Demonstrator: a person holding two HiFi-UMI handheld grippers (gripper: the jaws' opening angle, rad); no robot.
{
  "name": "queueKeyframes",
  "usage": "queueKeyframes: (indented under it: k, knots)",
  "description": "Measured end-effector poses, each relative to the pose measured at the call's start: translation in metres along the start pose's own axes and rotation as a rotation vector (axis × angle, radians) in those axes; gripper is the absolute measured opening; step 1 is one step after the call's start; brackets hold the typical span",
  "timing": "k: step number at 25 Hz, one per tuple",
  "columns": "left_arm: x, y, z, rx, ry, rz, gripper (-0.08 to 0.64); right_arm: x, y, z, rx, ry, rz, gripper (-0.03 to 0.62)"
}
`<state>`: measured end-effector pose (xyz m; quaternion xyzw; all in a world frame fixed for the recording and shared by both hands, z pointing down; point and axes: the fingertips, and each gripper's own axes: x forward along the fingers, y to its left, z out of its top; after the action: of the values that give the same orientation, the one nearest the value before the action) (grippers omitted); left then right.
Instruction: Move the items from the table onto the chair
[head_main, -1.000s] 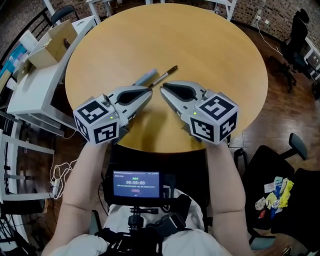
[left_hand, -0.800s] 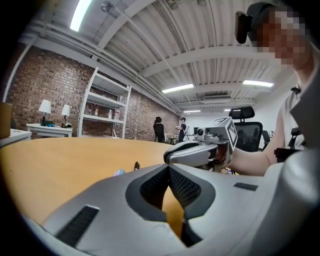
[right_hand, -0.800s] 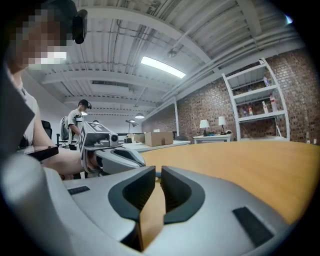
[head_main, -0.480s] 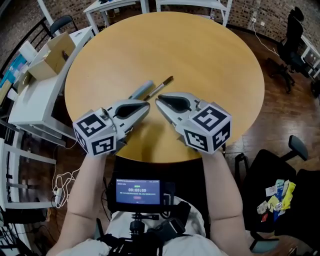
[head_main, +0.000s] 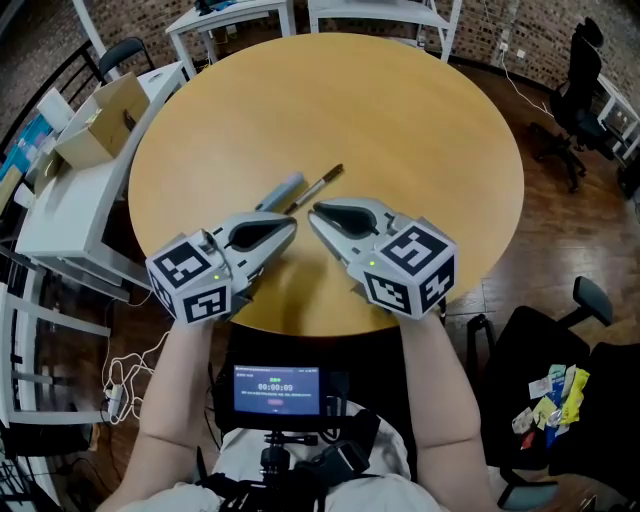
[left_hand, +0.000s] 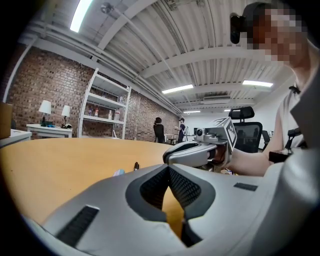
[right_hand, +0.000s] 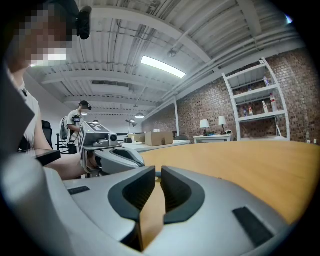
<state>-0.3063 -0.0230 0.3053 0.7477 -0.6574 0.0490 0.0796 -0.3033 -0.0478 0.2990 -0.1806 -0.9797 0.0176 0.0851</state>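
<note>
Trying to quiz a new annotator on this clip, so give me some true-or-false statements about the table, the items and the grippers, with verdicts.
1. A pen and a grey tube lie on the round table. True.
2. The left gripper holds the pen. False: its jaws are empty, and the pen lies on the table.
3. The cardboard box stands on the round table. False: it stands on the white desk beside it.
4. Packets lie on the chair. True.

Head view above table (head_main: 400, 120), gripper views level
</note>
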Motion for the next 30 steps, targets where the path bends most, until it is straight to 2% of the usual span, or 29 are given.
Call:
queueKeyframes:
  k: [9,12,15,17,21,23,24,27,30]
  knots:
    - [0.001,0.0,0.0,0.006,-0.005,0.003,0.003,-0.001,-0.001,-0.001,0.001,0.0,0.0,0.035]
    - [0.003,-0.005,0.0,0.009,-0.005,-0.02,0.005,-0.003,-0.002,0.0,-0.003,-0.004,0.001,0.041]
    - [0.0,-0.009,-0.003,0.011,0.009,-0.052,0.005,-0.007,-0.004,0.003,-0.078,0.006,0.003,0.052]
    - [-0.008,-0.006,-0.005,0.011,0.016,-0.058,0.005,-0.013,-0.006,0.01,-0.186,0.029,0.022,0.054]
    - [-0.03,0.003,-0.006,0.022,0.005,-0.082,0.006,-0.013,0.002,0.023,-0.378,0.137,0.176,0.055]
    - [-0.037,0.002,-0.005,0.029,-0.003,-0.091,0.006,-0.003,-0.003,0.019,-0.478,0.212,0.195,0.058]
    - [-0.038,0.001,-0.005,0.031,-0.006,-0.09,0.005,0.003,-0.006,0.016,-0.55,0.251,0.19,0.086]
    - [-0.041,-0.001,-0.005,0.032,-0.008,-0.087,0.005,0.027,-0.009,0.003,-0.85,0.364,0.166,0.115]
    - [-0.042,-0.003,-0.005,0.035,-0.01,-0.096,0.006,0.056,-0.001,-0.014,-1.19,0.466,0.169,0.114]
